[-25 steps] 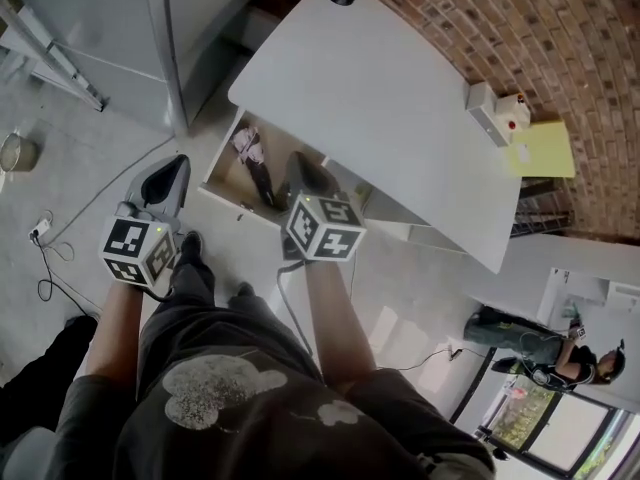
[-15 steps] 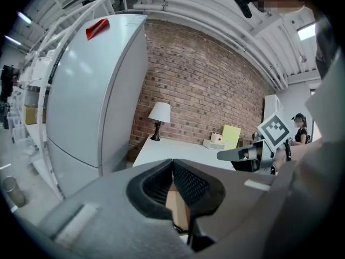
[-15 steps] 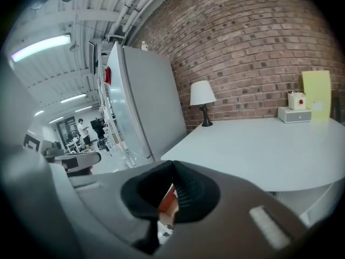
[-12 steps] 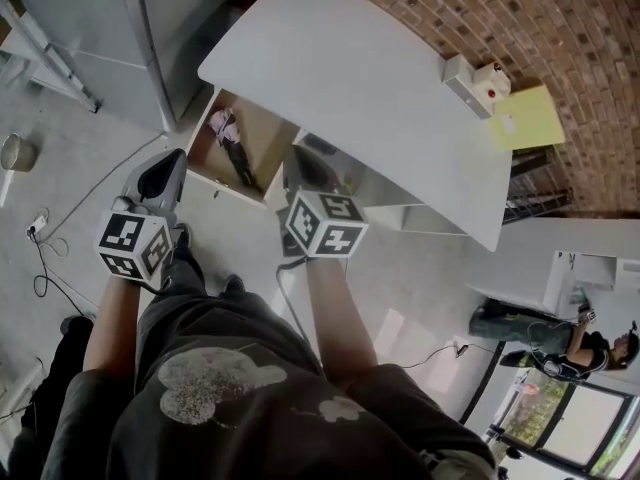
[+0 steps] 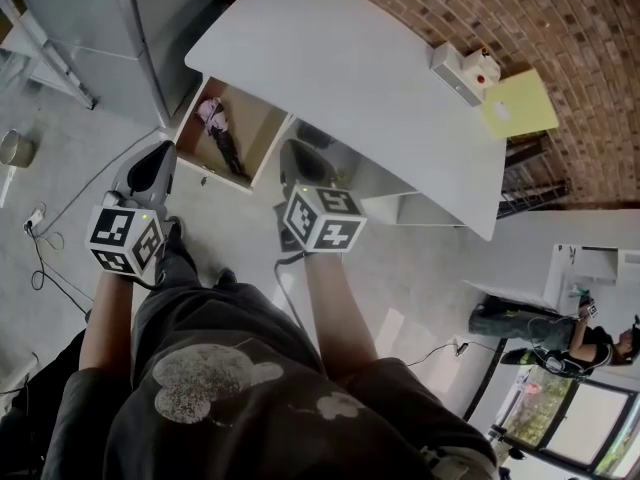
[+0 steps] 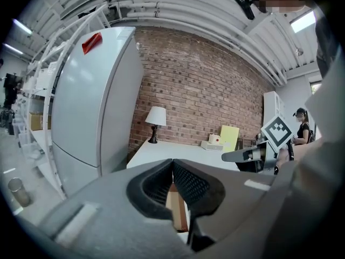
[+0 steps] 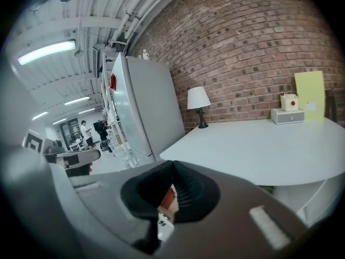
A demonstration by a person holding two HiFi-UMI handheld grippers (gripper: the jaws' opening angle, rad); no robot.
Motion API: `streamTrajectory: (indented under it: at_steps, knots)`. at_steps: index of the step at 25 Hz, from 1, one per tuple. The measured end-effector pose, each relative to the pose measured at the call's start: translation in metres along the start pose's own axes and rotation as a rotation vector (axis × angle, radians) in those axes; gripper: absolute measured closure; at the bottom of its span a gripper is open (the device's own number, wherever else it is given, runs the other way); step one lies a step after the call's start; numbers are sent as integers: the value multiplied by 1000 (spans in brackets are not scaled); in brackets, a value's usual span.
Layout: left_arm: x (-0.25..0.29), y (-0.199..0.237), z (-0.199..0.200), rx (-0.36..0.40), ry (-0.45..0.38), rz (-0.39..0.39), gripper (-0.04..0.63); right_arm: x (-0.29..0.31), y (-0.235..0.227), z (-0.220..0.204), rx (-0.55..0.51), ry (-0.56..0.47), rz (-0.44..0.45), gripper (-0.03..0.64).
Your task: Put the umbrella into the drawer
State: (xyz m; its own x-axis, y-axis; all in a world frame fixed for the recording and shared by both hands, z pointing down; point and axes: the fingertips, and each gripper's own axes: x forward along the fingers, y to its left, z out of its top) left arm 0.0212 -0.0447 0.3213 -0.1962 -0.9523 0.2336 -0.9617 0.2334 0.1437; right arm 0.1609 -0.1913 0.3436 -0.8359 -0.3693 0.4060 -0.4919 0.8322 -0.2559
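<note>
In the head view the wooden drawer [image 5: 262, 128] stands pulled out from under the white desk [image 5: 350, 78]. A folded umbrella [image 5: 222, 138], pink at one end and dark along its length, lies inside it. My left gripper [image 5: 160, 154] hangs over the floor left of the drawer's front, its pads pressed together with nothing between them. My right gripper [image 5: 292, 156] hovers just right of the drawer by the desk edge, also shut and empty. In the gripper views the left gripper [image 6: 172, 164] and the right gripper [image 7: 172, 167] each show closed pads.
A grey fridge [image 5: 120, 28] stands left of the desk. A lamp [image 6: 156, 118], a small white box [image 5: 455, 68] and a yellow sheet [image 5: 518, 103] sit on the desk. Cables [image 5: 40, 248] and a tin [image 5: 12, 150] lie on the floor. A person [image 5: 560, 333] is far right.
Both grippers have drawn back and up from the drawer, which now sits farther up in the head view. The umbrella stays in the drawer. Both grippers remain shut.
</note>
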Motion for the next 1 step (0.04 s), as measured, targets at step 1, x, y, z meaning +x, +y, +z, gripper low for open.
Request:
streamTrajectory:
  at_steps: [1]
  knots:
    - [-1, -2, 0, 2, -2, 4, 584, -3, 0, -1, -2, -1, 5, 613]
